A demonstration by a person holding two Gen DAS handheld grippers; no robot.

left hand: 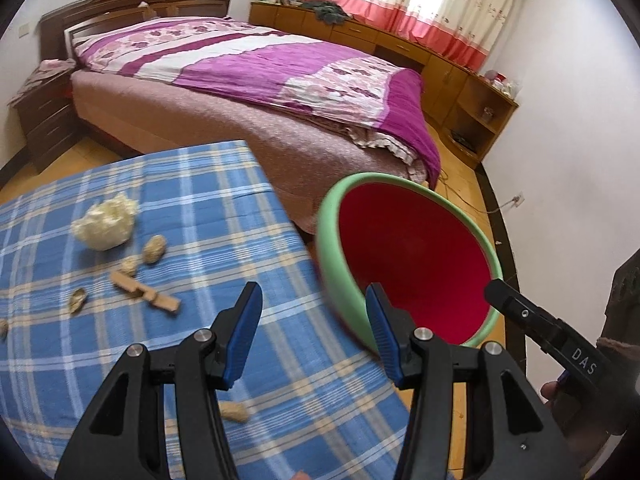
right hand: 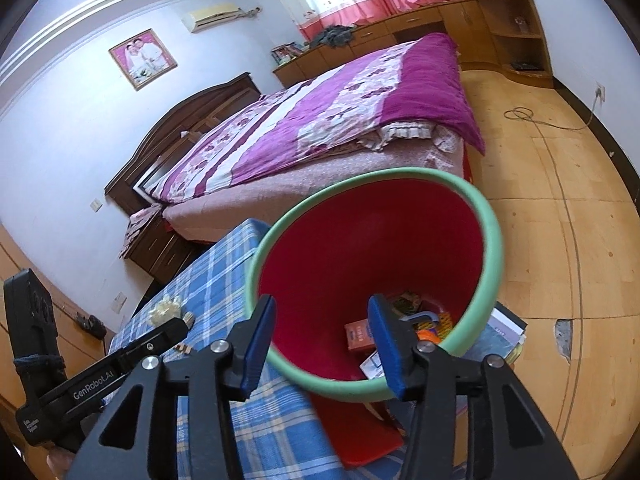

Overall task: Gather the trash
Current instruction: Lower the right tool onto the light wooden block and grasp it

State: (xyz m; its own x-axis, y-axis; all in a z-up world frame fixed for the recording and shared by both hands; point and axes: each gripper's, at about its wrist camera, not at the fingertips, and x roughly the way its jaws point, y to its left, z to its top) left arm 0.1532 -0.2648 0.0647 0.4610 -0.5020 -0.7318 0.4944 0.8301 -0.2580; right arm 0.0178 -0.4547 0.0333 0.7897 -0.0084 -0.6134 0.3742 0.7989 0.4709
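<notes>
Hovering with jaws parted and empty, the left gripper [left hand: 314,334] faces peanut shells [left hand: 154,249] and a crumpled tissue [left hand: 105,221] ahead to its left; the right gripper [right hand: 322,346], also open, straddles the green-rimmed bin [right hand: 493,240], farther from the scraps.

left gripper [left hand: 312,312] agape, right gripper [right hand: 320,326] too — empty

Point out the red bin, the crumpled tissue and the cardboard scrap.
red bin [right hand: 494,240], right wrist view, on its green rim at the right side.
crumpled tissue [left hand: 105,222], left wrist view, on the middle of the wad.
cardboard scrap [left hand: 144,292], left wrist view, on its middle.
</notes>
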